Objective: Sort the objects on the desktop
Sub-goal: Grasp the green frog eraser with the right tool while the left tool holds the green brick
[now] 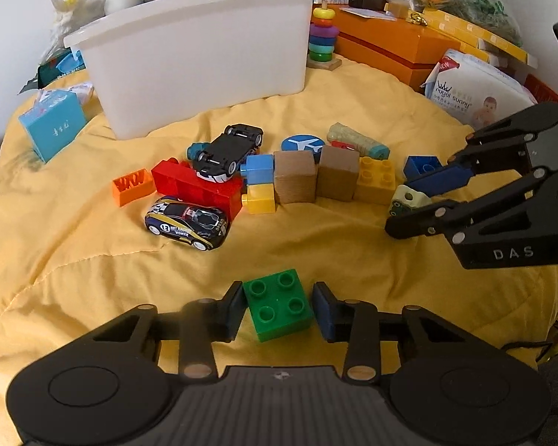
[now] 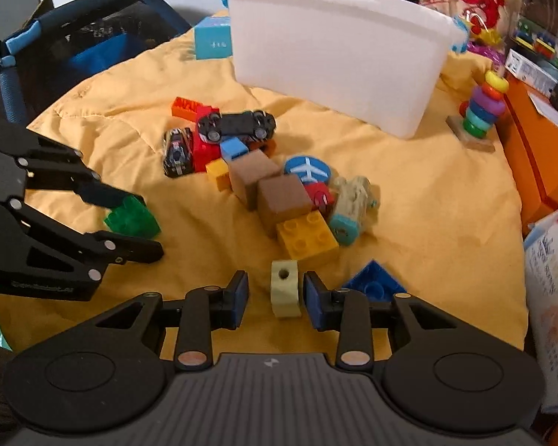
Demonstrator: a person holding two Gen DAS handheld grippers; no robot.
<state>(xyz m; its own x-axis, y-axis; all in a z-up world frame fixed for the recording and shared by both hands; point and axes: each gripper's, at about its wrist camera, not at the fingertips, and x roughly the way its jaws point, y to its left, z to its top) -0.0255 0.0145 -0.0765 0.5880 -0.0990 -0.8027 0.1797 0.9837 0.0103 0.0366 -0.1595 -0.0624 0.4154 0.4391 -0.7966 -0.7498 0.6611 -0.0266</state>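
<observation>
Toys litter the yellow blanket (image 1: 93,260) before the white bin (image 1: 204,67): my left tongs (image 1: 277,306) straddle a green brick (image 1: 279,304), one pad touching, the other just clear. My right tongs (image 2: 275,293) stand part-open around a pale block (image 2: 285,290) (pads not pressing), beside a blue brick (image 2: 375,278).

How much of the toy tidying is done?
Hardly any that shows. The white bin hides its inside. The left tool sits around a green brick, and the right tool around a pale block, neither squeezed. The cars and wooden cubes wait on the yellow cloth.
</observation>
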